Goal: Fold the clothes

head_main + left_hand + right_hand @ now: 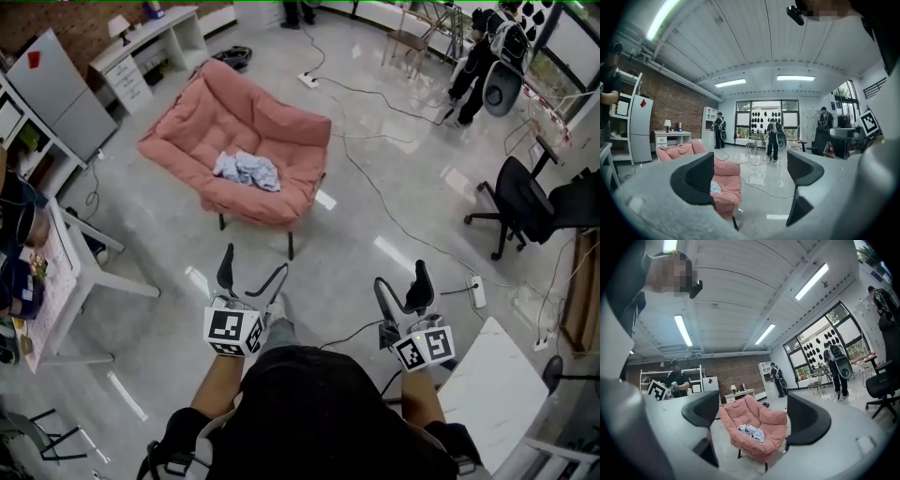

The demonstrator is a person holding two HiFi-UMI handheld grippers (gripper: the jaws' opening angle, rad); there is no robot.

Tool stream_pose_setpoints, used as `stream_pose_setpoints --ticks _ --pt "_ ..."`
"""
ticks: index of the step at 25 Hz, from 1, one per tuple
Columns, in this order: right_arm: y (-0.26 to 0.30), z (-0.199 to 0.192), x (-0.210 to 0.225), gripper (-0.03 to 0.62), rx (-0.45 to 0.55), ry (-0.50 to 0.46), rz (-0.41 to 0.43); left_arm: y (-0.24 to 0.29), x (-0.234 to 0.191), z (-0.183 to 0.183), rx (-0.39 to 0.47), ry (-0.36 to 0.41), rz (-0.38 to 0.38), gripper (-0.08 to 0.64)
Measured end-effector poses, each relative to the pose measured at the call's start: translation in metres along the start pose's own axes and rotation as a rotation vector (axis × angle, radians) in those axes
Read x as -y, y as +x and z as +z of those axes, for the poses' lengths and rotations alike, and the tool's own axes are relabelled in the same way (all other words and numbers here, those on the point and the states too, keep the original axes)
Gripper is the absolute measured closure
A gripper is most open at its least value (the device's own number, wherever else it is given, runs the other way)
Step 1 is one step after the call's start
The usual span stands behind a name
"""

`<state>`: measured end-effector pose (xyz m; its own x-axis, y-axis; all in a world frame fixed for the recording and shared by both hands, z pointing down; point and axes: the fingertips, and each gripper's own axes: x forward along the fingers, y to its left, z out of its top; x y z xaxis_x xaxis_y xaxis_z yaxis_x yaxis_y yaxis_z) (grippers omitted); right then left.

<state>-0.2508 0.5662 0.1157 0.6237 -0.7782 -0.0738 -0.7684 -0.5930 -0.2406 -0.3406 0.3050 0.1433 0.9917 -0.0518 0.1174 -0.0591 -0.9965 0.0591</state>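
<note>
Pink cushioned chair (192, 131) holds a crumpled pale clothes heap (247, 170).

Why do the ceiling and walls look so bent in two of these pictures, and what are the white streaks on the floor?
Left gripper view and right gripper view: a wide-angle lens bows the ceiling and blackens the corners. Head view: the glossy floor mirrors the lights as white streaks.

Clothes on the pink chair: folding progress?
Done: nothing; the clothes lie crumpled in a heap on the pink chair. In hand: nothing; the left gripper and right gripper are both open and empty, well short of the chair. Left: walk up, pick the clothes up and fold them all.
</note>
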Motion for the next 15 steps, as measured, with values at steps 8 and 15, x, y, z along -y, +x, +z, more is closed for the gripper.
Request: stream_pose_setpoints --ticks 8,15 --pt "0.112 -0.014 -0.011 0.163 -0.024 -0.031 0.029 0.069 -0.081 0.003 -0.007 0.010 -0.018 0.080" --pt "0.221 -0.046 -0.039 0.248 -0.075 -0.047 0.070 0.124 -0.141 -0.008 -0.073 0.029 -0.096 0.095"
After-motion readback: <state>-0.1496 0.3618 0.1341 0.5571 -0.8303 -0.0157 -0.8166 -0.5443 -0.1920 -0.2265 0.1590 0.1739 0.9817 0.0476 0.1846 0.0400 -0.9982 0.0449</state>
